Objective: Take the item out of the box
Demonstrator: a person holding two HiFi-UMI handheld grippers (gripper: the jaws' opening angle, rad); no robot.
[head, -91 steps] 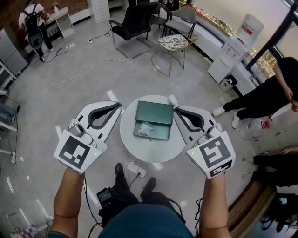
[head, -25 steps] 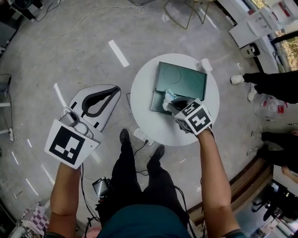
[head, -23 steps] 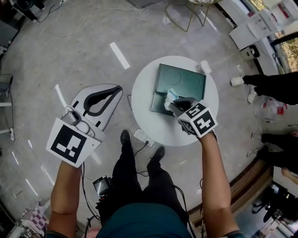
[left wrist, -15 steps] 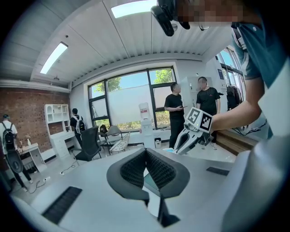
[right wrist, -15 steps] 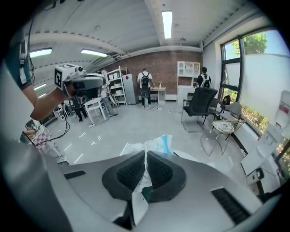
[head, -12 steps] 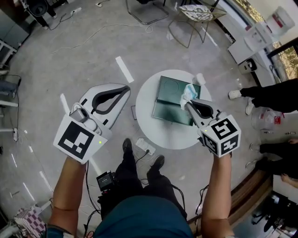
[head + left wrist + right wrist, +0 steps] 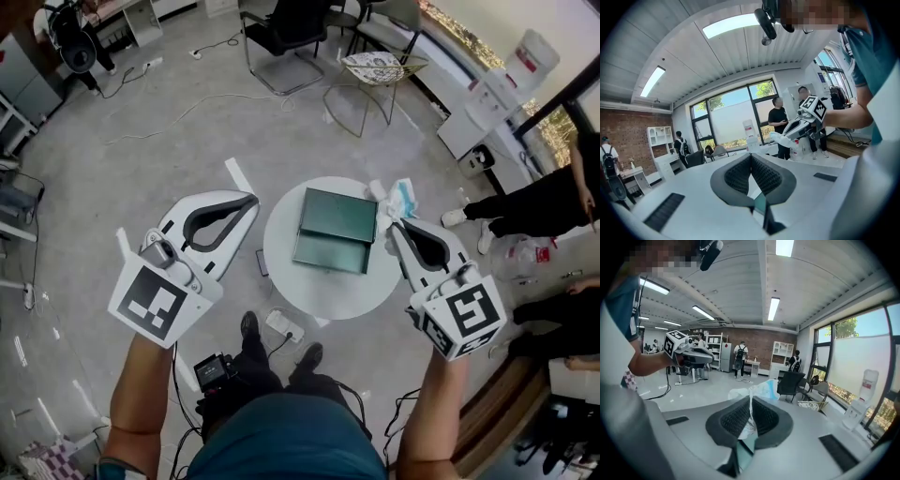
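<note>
Plastic first: pinching the crinkly white-and-blue packet [image 7: 400, 195] tight between the pads of the right gripper [image 7: 392, 223], holding it in the air at about two o'clock from the green box [image 7: 330, 225], above the rim of the round white table [image 7: 281, 279]. Holding the left gripper [image 7: 250, 198] clenched on nothing, off at nine o'clock from the table. Judging the lifting-out step as all but finished, with nothing showing in the box tray. Next, probably needing a landing place clear of the box, perhaps the bare tabletop at five o'clock; lowering gently before loosening the jaws, minding the thin film slipping or snagging.
</note>
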